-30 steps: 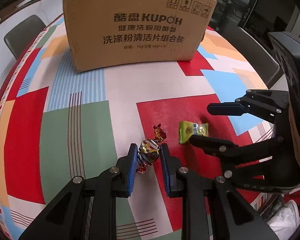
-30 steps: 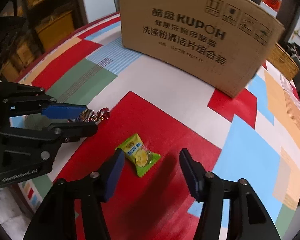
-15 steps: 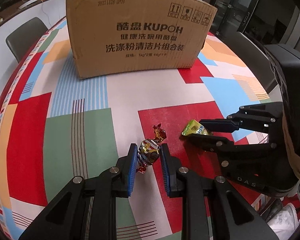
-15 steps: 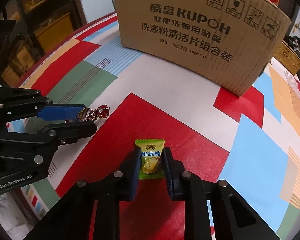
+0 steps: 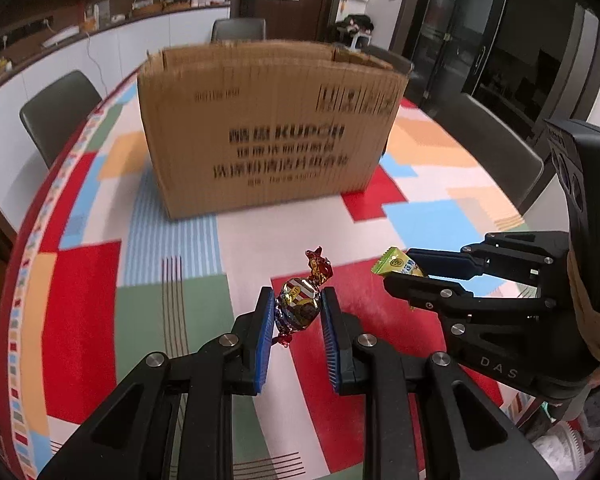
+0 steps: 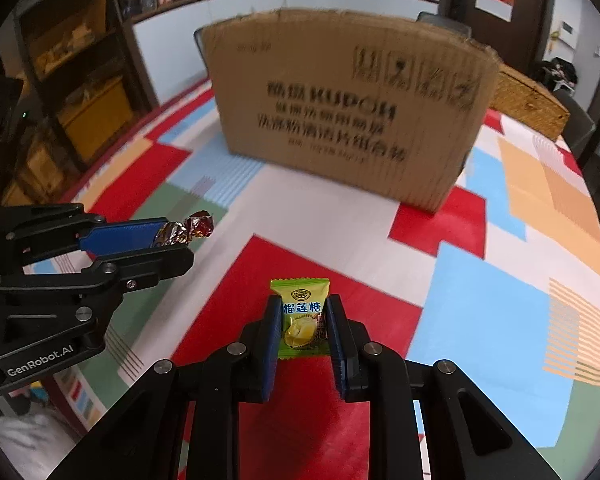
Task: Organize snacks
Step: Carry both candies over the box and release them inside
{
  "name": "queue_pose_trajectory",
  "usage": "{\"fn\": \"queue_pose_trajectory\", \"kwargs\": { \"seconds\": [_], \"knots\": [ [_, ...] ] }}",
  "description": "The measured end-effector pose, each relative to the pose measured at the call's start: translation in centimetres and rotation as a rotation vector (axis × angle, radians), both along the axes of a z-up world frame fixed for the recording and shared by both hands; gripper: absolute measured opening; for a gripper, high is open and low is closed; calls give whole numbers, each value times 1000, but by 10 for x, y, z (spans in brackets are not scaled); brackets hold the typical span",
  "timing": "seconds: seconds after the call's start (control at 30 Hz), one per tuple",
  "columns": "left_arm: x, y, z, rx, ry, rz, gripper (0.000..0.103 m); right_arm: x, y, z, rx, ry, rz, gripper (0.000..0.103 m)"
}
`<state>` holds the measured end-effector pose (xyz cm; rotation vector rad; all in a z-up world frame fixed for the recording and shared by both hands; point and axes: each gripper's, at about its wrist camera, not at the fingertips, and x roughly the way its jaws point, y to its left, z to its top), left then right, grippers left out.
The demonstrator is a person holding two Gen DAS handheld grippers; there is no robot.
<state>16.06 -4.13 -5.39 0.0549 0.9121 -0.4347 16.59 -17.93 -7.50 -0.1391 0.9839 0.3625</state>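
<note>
My left gripper is shut on a foil-wrapped round candy with red twisted ends, held above the table. My right gripper is shut on a green durian candy packet, also lifted off the table. Each gripper shows in the other's view: the right one with the green packet, the left one with the foil candy. A large brown cardboard box with black print stands upright ahead of both, also in the right wrist view.
The round table carries a patchwork cloth of red, green, blue and white. Grey chairs stand around the far edge. A wicker basket sits behind the box at the right. Shelves stand at the left.
My right gripper closed on the green packet and lifted it. Both grippers have risen with their candies and tilted up, so the box top and room now show.
</note>
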Motion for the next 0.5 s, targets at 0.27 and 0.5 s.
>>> {"fn": "queue_pose_trajectory", "kwargs": {
  "seconds": [0.27,0.5],
  "knots": [
    [5,0,35,-25,-104,15,24,0,-8,37,38,-119,-62,23],
    [13,3,65,-48,-184,32,24,8,-11,66,50,-214,-90,23]
  ]
}}
